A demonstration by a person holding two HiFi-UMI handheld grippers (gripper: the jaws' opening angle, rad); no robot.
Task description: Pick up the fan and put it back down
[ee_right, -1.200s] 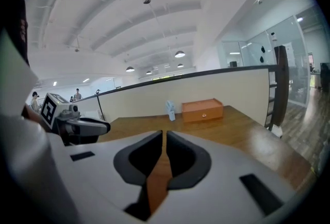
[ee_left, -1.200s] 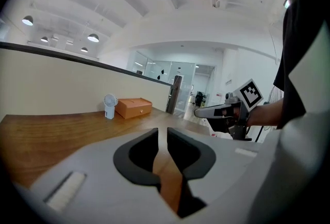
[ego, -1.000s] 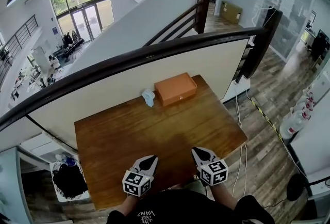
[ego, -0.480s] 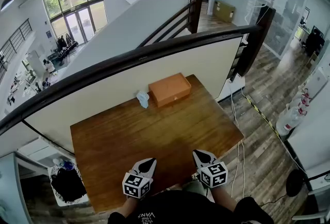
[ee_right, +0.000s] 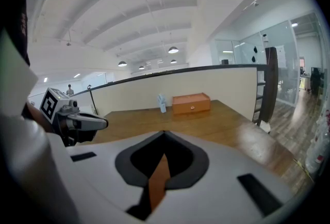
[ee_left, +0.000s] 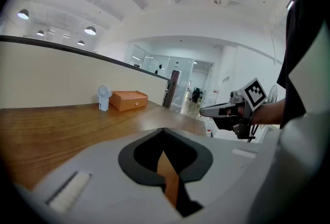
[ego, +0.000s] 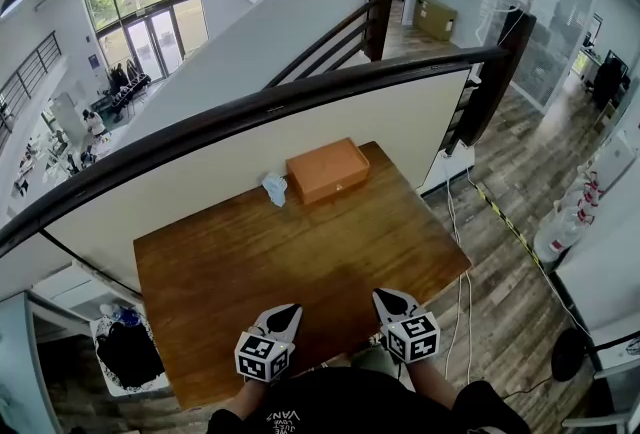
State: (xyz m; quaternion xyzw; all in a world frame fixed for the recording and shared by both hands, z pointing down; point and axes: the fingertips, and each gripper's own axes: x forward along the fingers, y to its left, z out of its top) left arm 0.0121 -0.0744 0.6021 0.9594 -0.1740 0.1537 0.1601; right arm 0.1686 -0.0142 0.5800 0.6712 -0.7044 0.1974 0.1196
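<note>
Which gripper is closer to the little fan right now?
Left. The left gripper sits almost straight across the table from the fan; the right gripper is beside it, offset farther right.

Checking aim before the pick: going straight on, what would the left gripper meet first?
Likely the bare table, since the left gripper tilts slightly down over it. The fan and box stand farther off, left of that line.

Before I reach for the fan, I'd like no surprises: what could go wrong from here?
The left gripper and right gripper are both shut; pushed in like that, they would likely topple the upright fan. The fan stands close beside the orange box at the far side of the table, so a jaw may bump the box.
</note>
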